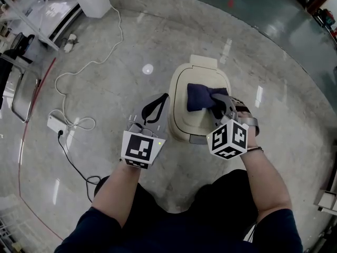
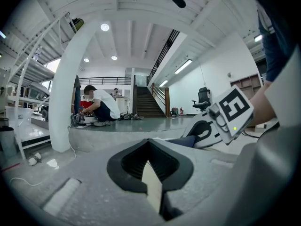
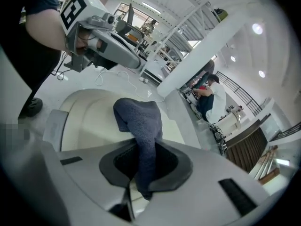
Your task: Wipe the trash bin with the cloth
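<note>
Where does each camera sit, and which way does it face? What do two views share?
Head view: on the person's head, looking steeply down at the trash bin; both forearms, left gripper and right gripper show.
Left gripper view: on the left gripper, looking along its jaws across the hall; the right gripper shows at right.
Right gripper view: on the right gripper, looking over the clamped cloth onto the trash bin; the left gripper shows.
Shared: head and right gripper views both show cloth and trash bin.
</note>
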